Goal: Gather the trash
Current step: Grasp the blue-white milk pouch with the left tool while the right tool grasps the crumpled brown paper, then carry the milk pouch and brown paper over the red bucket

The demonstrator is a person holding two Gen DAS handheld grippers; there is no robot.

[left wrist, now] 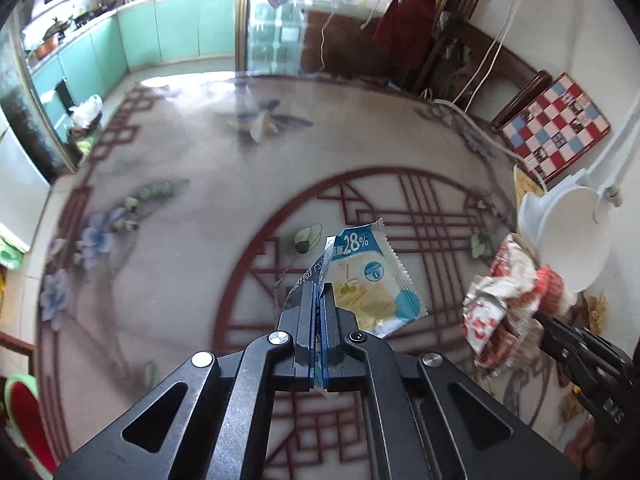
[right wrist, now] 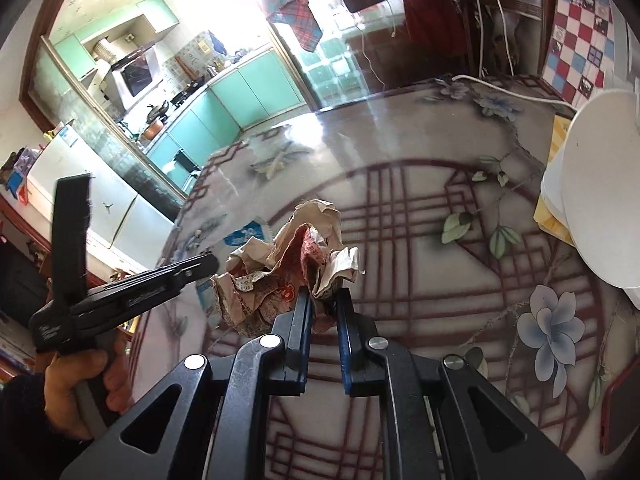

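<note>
My left gripper [left wrist: 320,290] is shut on a blue and white snack wrapper [left wrist: 372,276] and holds it above the glass table [left wrist: 180,168]. My right gripper [right wrist: 325,294] is shut on a crumpled red and white paper wrapper [right wrist: 288,268], also held above the table. In the left wrist view the right gripper [left wrist: 540,314] shows at the right with the crumpled wrapper [left wrist: 504,300]. In the right wrist view the left gripper [right wrist: 208,266] shows at the left, held by a hand, and a bit of the blue wrapper [right wrist: 244,236] peeks out behind it.
A white bowl or lid [left wrist: 572,232] stands at the table's right side, also in the right wrist view [right wrist: 600,184]. A checkered box [left wrist: 556,128] leans on the wall. A white cable [left wrist: 472,116] runs across the far table edge. A red phone [right wrist: 624,404] lies at the right.
</note>
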